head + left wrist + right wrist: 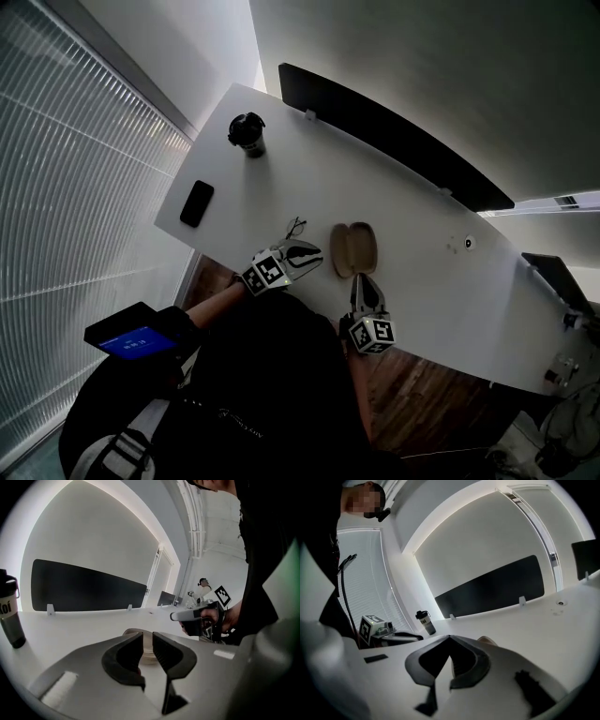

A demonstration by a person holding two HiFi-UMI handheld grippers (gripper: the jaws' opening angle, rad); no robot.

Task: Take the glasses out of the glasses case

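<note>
The tan glasses case lies open on the white table, both halves facing up. Thin-framed glasses rest on the table just left of it, outside the case. My left gripper hovers between the glasses and the case, its jaws a narrow gap apart with nothing in them. The case rim shows just beyond them. My right gripper sits at the case's near edge, shut and empty, its tips meeting in front of the case.
A black tumbler stands at the far left of the table, with a black phone nearer the left edge. A dark partition runs along the back edge. A small round fitting sits to the right.
</note>
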